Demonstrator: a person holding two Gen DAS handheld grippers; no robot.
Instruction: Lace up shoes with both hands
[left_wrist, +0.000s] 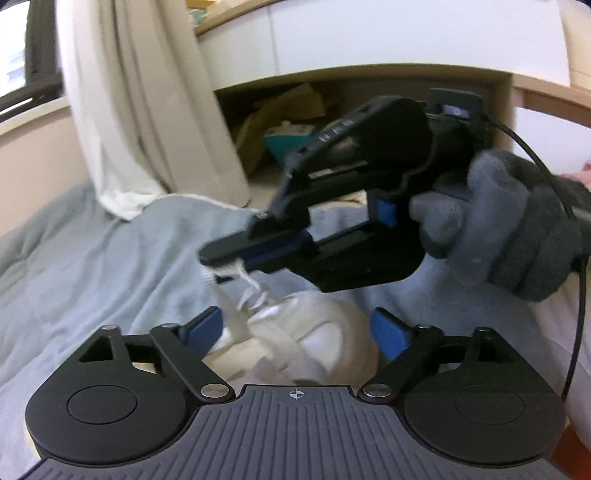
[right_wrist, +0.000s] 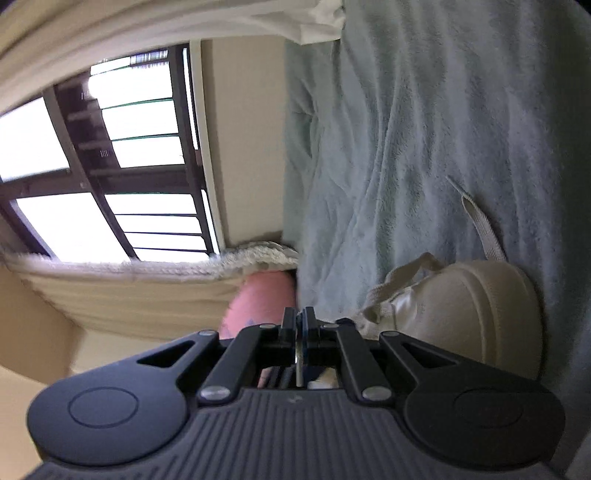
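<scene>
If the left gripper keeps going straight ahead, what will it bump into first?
Most likely the white shoe: it sits right between the open left gripper fingers, just ahead. The right gripper, pinching the lace, is higher up.

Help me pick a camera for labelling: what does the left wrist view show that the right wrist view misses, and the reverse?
Only the left wrist view: the right gripper from outside, held by a gloved hand, jaws shut on the lace above the shoe; the left gripper, jaws open, either side of the shoe; a curtain.

Only the right wrist view: a window and a loose lace end lying on the blanket.

Both: the pale shoe and the grey-blue blanket.
</scene>
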